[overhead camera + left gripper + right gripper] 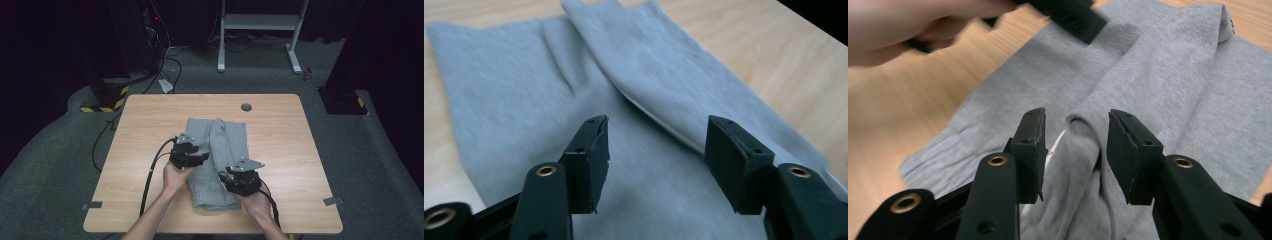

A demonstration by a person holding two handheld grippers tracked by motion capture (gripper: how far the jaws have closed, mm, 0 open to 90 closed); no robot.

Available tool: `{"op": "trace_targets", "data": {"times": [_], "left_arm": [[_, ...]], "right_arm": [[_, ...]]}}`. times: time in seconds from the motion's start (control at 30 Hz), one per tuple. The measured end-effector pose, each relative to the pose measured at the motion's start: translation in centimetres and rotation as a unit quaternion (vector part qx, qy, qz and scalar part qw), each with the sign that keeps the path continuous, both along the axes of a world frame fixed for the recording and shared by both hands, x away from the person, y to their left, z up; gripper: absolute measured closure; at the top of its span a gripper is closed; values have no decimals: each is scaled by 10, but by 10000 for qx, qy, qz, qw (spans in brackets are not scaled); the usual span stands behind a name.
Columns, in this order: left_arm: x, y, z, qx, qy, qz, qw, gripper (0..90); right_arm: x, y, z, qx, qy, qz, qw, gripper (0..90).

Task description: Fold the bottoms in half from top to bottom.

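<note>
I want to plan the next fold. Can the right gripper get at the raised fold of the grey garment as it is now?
Probably yes. The right gripper has its jaws apart with the raised fold of the grey garment between them, and nothing blocks it.

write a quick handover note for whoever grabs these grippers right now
Left gripper: jaws open, nothing between them, hovering over the grey garment.
Right gripper: jaws open, a raised fold of the cloth between them, not clamped.
Garment lies mid-table, one long section folded over its middle.
Done: first fold over.
Left: probably the remaining folds, and smoothing it flat.
</note>
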State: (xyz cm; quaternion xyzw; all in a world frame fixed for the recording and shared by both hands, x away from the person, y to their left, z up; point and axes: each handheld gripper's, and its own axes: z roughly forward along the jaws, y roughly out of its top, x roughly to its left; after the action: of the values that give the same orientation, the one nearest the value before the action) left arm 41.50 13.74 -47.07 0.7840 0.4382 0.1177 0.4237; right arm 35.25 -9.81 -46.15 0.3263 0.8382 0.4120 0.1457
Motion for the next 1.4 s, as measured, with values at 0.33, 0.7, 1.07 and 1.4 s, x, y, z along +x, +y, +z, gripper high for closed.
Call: {"op": "trace_targets", "data": {"times": [0.33,0.7,1.07,1.4], "left_arm": [[-48,9,-19,237,68,77,9997,404],[-70,10,-45,497,50,162,9986,387],[-82,1,-56,955,-509,177,9940,372],[-82,2,-56,923,-481,205,9944,368]], "right_arm": [[16,24,4,-318,-88,-194,9993,549],[17,35,-7,-850,-146,-276,9959,533],[14,34,-19,-1251,-57,-182,9920,729],[13,18,-14,-1056,-139,-297,9939,841]]}}
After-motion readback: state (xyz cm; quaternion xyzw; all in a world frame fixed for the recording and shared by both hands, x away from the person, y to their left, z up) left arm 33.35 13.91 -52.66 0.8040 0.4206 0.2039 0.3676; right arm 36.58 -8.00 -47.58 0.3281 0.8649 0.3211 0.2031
